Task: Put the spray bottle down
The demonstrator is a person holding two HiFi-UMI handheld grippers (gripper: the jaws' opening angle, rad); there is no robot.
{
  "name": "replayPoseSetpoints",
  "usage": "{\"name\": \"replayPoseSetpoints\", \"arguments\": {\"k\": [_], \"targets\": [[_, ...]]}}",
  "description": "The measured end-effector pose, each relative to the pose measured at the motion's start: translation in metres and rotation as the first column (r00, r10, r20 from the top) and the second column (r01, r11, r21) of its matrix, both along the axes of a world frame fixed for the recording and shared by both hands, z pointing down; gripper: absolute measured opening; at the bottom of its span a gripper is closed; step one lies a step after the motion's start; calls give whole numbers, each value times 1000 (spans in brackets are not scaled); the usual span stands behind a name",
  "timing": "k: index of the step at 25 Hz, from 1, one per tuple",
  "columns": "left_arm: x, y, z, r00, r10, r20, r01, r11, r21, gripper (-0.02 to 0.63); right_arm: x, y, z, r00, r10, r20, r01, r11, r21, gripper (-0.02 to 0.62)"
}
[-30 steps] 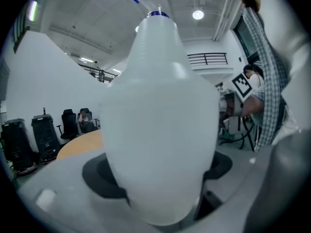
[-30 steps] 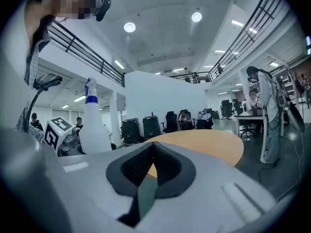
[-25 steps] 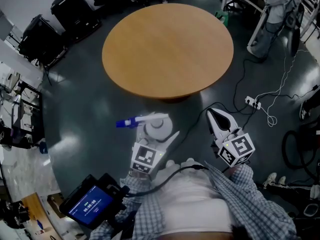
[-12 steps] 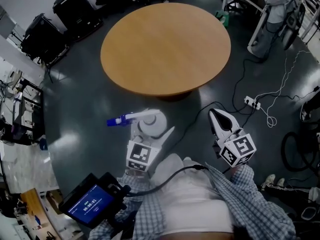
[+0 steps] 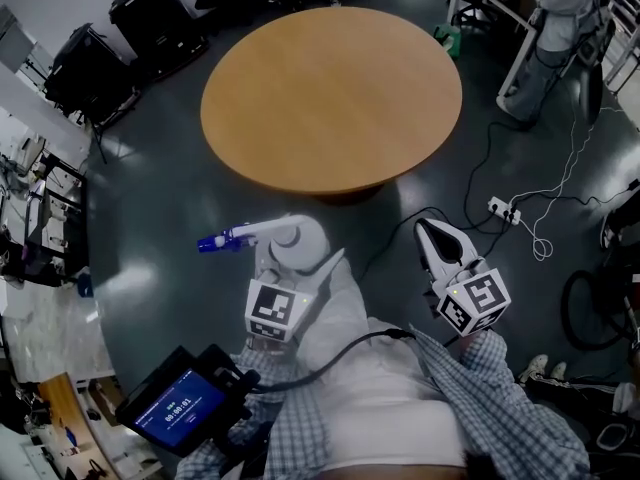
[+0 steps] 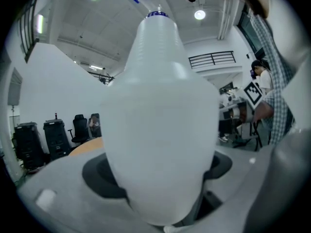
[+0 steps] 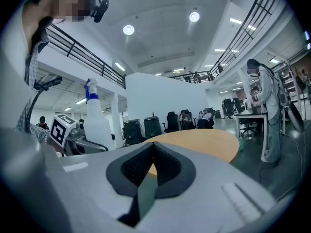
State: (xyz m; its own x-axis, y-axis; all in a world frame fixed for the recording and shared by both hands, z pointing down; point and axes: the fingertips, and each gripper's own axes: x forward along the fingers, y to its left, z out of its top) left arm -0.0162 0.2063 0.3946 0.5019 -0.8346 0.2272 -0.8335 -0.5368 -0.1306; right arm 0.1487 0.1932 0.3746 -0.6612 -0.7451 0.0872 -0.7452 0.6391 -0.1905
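Observation:
A white spray bottle [image 5: 290, 243] with a blue trigger head [image 5: 215, 240] is held upright over the dark floor, short of the round wooden table [image 5: 330, 93]. My left gripper [image 5: 296, 258] is shut on the bottle's body, which fills the left gripper view [image 6: 160, 125]. In the right gripper view the bottle [image 7: 96, 123] stands at the left with the left gripper's marker cube beside it. My right gripper [image 5: 437, 238] hovers to the right, jaws shut with nothing between them [image 7: 153, 161].
A handheld screen device [image 5: 180, 408] hangs at the lower left. A power strip [image 5: 503, 206] and cables lie on the floor to the right. Black cases [image 5: 100, 38] stand at the far left. A person [image 5: 555, 28] stands near a desk at the far right.
The left gripper and the bottle have drifted left and slightly toward me; the blue spray head swung further left. The right gripper has barely moved.

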Motion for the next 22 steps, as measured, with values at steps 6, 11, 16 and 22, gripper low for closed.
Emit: {"name": "replayPoseSetpoints", "arguments": {"k": [6,11,16,22], "targets": [[-28,-58,1,1000,-2,-18,2,1000,11,422,-19,-49,6,1000,15,-17,-15,1000,-7,3],[-22,-67,0,999,16,-38,-15,1000,23,422,-12,-49,0,999,41,-19,-41,999,6,3],[-43,-155,4,998,35,-58,-34,999,24,422,-36,-135,-1,999,50,-21,-50,999,-1,3],[-58,-219,4,996,76,-40,-75,997,20,422,-57,-200,-6,997,68,-44,-69,998,-15,3]]}}
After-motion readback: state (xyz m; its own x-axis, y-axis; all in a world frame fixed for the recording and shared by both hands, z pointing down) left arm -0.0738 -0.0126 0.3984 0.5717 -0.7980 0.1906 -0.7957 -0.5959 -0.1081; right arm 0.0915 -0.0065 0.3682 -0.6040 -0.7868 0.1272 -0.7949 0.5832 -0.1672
